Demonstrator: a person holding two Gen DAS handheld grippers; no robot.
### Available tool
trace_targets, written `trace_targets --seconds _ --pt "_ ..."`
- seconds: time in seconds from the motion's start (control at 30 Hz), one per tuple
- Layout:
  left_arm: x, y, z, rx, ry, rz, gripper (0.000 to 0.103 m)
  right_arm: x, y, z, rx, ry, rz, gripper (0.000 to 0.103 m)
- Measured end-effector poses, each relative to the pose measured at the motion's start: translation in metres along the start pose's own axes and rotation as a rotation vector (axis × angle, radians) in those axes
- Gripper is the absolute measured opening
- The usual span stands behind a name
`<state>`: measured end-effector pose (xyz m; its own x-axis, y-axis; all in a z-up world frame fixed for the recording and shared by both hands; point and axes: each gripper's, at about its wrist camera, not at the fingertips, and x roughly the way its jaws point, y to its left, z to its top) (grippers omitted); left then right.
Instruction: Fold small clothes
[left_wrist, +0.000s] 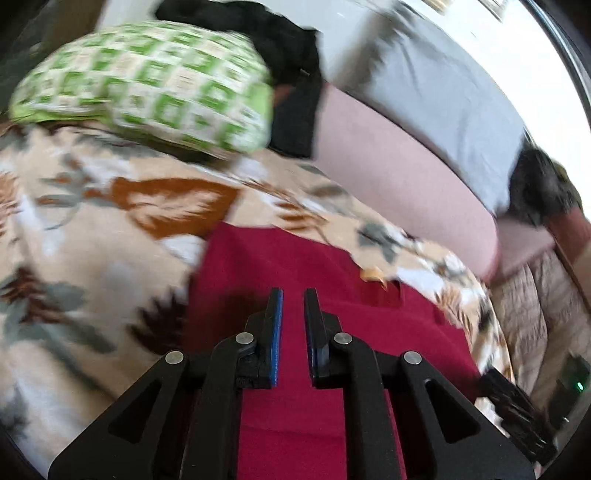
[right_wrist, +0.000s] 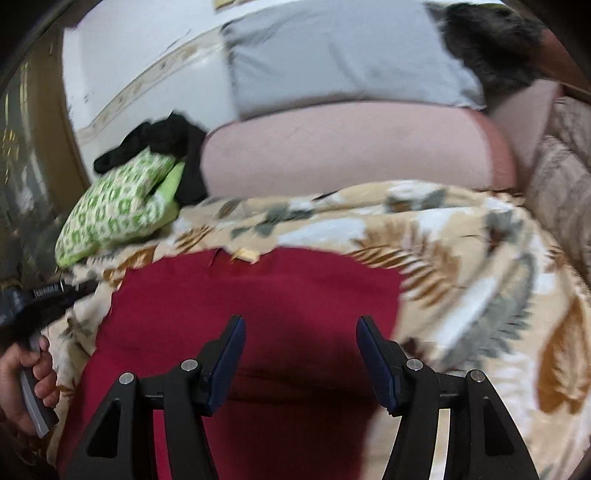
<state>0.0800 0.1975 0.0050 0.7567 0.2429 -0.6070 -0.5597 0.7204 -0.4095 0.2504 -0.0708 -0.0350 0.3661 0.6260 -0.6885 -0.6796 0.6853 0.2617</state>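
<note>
A dark red garment (left_wrist: 295, 266) lies flat on a beige leaf-patterned blanket (left_wrist: 92, 240). My left gripper (left_wrist: 293, 295) hovers over the garment with its jaws a narrow gap apart and nothing between them. The garment also shows in the right wrist view (right_wrist: 258, 291). My right gripper (right_wrist: 301, 325) is wide open and empty over the garment's middle. The left gripper's body (right_wrist: 44, 295) and the hand holding it show at the left edge of the right wrist view.
A green-and-white patterned pillow (left_wrist: 147, 85) lies at the blanket's far left with black clothing (left_wrist: 280, 66) behind it. A pink cushion (right_wrist: 351, 147) and a grey pillow (right_wrist: 340, 55) sit behind the blanket. A quilted beige cover (left_wrist: 535, 306) is at right.
</note>
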Motion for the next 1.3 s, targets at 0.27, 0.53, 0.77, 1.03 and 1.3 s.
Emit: trace_targets --seconds 0.27,0.53,0.77,1.03,1.3 --pt "0.064 0.011 -0.016 -0.043 0.217 0.035 0.008 0.056 -0.054 -0.026 0.156 0.199 -0.024 0.042" --pt "0.060 0.007 -0.019 -0.035 0.239 0.040 0.009 0.039 -0.034 0.017 0.169 0.101 -0.018 0.048" --pt "0.064 0.012 -0.021 -0.029 0.211 -0.016 0.009 0.090 -0.034 0.001 0.059 0.229 -0.143 0.072" --pt "0.006 0.020 -0.024 -0.043 0.217 -0.078 0.017 -0.035 -0.004 -0.001 0.009 0.024 -0.229 0.071" --pt "-0.130 0.012 -0.037 0.060 0.113 -0.128 0.050 -0.138 -0.027 -0.065 0.240 0.056 -0.153 0.071"
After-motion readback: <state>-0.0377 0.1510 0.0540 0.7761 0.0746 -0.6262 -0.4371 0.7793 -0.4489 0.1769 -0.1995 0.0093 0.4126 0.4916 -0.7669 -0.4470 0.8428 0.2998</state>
